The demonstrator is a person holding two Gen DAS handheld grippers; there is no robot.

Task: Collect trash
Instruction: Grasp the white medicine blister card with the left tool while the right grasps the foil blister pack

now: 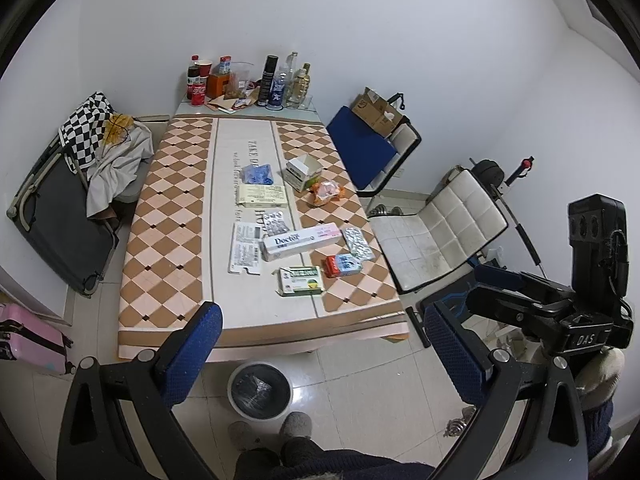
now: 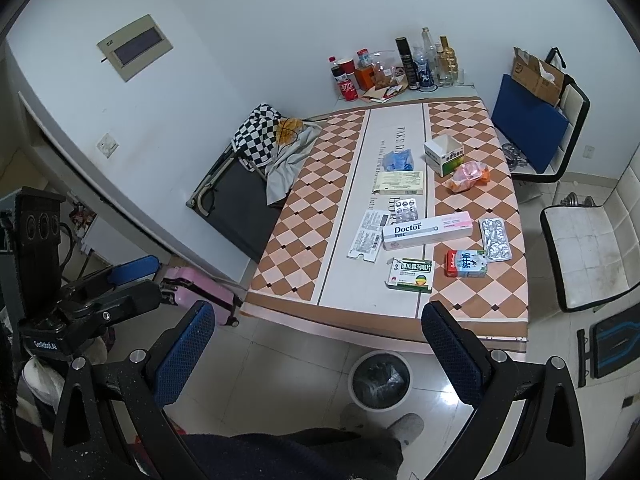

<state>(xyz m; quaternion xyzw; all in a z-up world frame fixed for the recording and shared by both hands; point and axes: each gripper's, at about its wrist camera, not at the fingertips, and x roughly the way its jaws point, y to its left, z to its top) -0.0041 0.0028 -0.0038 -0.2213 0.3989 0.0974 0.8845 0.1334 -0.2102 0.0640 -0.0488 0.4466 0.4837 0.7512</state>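
Trash lies on a checkered table [image 1: 160, 216] [image 2: 304, 216]: a white "Doctor" box [image 1: 302, 242] [image 2: 430, 230], a green medicine box [image 1: 301, 280] [image 2: 412, 276], a red-blue carton [image 1: 343, 265] [image 2: 466, 263], foil blister packs [image 1: 359, 243] [image 2: 495, 238], a paper leaflet [image 1: 245, 249] [image 2: 367, 236], an open white box [image 1: 303, 172] [image 2: 443, 156], an orange wrapper [image 1: 328, 192] [image 2: 469, 176] and blue gloves [image 1: 258, 174] [image 2: 398, 160]. A bin [image 1: 260, 390] [image 2: 379, 380] stands on the floor before the table. My left gripper [image 1: 320, 340] and right gripper [image 2: 316, 344] are open and empty, held above the table's near edge.
Bottles and cans [image 1: 248, 80] [image 2: 396, 66] crowd the table's far end. A white chair [image 1: 436, 228] [image 2: 592, 248] and a chair with a blue pad [image 1: 368, 148] [image 2: 528, 124] stand to the right. A folded cot with clothes [image 1: 80, 184] and a pink suitcase [image 1: 28, 340] are left.
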